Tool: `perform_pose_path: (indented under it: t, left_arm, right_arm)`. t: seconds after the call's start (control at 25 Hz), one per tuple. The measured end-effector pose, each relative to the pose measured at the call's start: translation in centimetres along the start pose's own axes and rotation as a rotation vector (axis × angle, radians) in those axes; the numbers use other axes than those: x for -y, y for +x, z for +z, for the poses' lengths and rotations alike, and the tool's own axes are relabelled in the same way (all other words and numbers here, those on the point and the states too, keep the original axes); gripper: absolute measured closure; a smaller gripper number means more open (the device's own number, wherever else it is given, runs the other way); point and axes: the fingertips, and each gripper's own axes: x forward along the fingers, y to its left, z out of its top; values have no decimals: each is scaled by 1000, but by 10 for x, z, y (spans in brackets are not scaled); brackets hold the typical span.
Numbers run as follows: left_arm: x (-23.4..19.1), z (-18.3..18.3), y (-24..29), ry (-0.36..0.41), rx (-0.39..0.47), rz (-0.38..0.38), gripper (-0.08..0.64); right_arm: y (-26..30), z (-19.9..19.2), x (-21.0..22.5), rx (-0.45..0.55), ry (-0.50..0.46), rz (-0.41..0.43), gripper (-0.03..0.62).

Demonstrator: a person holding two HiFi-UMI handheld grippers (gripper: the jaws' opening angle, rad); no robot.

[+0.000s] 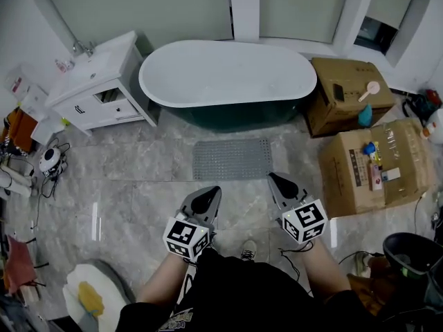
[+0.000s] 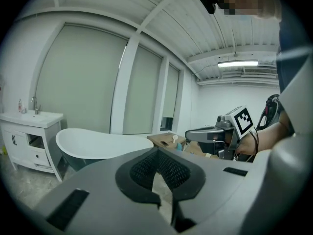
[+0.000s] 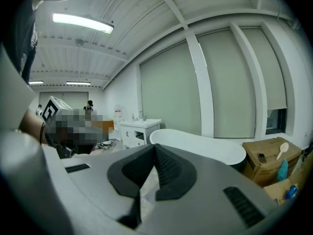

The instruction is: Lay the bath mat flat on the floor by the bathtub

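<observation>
- One grey stone-tiled floor [image 1: 138,178] fills most of the head view.
- One oval freestanding bathtub [image 1: 228,75], white inside and dark green outside, stands at 12 o'clock in that view, below tall shaded windows.
- Two cardboard boxes stand at 3 o'clock of the tub. The far box [image 1: 342,95] is just beside the tub's end, and the near box [image 1: 387,178] is beside the far one at its 5 o'clock.
- One white vanity cabinet [image 1: 104,92] with a basin and tap stands at 9 o'clock of the tub, with a narrow gap between them.
- One grey studded bath mat [image 1: 232,159] lies flat on the floor at 6 o'clock of the tub, just beside its dark wall and lengthwise along it.
- One black bin [image 1: 412,253] sits at 4 o'clock in the head view.
- The left gripper [image 1: 212,194] hangs above the floor at 7 o'clock of the mat, clear of it. Its own view shows the jaws closed together with nothing between them.
- The right gripper [image 1: 275,180] hangs at 5 o'clock of the mat, near its corner. Its jaws are also pressed together and empty.
- One pink long-handled brush [image 1: 370,90] lies on top of the far box, and a teal bottle [image 1: 365,116] stands at that box's near edge.
</observation>
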Motion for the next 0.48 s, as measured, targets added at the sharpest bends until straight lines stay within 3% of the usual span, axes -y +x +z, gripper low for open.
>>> perform_pose_path:
  t: [0.48]
  left_arm:
    - [-45,-7,-75,-1,14,53,545]
  right_arm:
    - [25,-4,-77,-17,-15,24,575]
